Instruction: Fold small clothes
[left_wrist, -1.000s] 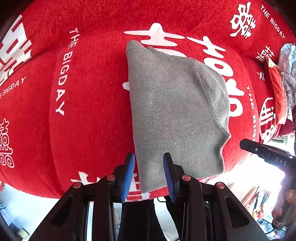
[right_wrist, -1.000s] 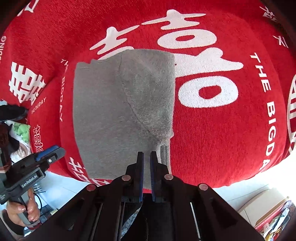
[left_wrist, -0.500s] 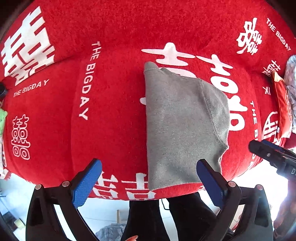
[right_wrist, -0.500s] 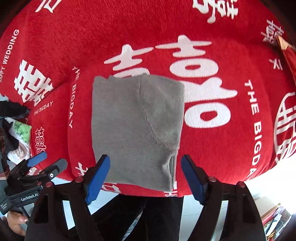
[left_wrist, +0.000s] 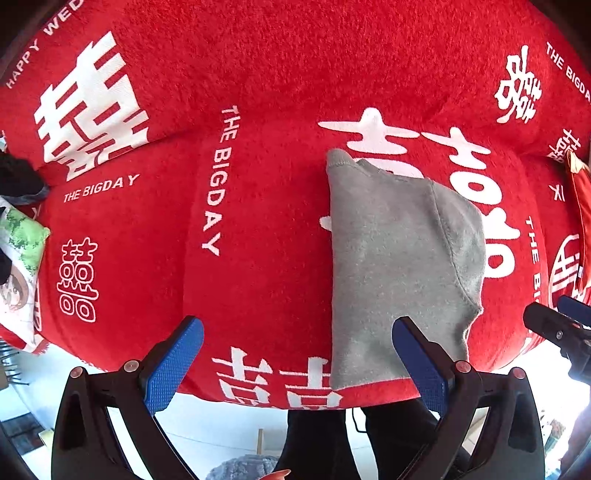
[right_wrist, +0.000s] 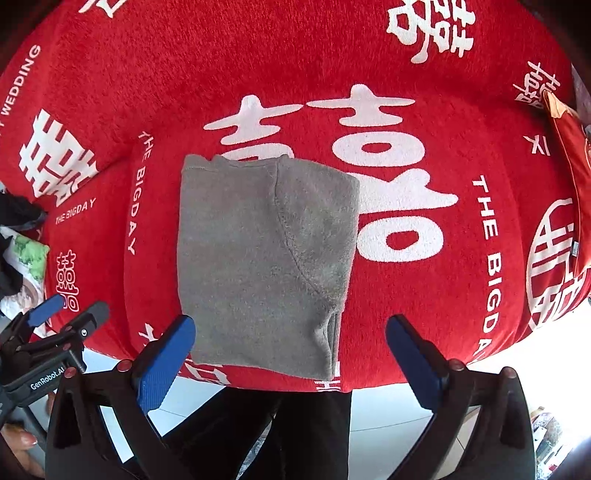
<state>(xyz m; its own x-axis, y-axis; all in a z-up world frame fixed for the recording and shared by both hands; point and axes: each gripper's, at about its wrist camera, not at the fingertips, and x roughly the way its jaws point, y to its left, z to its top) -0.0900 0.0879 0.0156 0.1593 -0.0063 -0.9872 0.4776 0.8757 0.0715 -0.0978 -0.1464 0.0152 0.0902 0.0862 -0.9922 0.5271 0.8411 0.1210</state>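
While both grippers point down over the surface (left_wrist: 277, 74), the grey garment (left_wrist: 391, 266) lies folded flat on the red printed cloth (right_wrist: 369, 55), near its front edge. Left gripper (left_wrist: 297, 363): jaws wide apart, having just opened, nothing between the pads, garment's near corner below its right finger. Right gripper (right_wrist: 290, 363): jaws spread full, just been opening, empty, garment's near edge below and between the blue pads (right_wrist: 166, 363), not touched. Person's dark trousers (right_wrist: 295, 435) show underneath.

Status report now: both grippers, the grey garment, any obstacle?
Left gripper and right gripper open, jaws just opened, holding nothing. Grey garment folded flat on red blanket. No obstacle on it.
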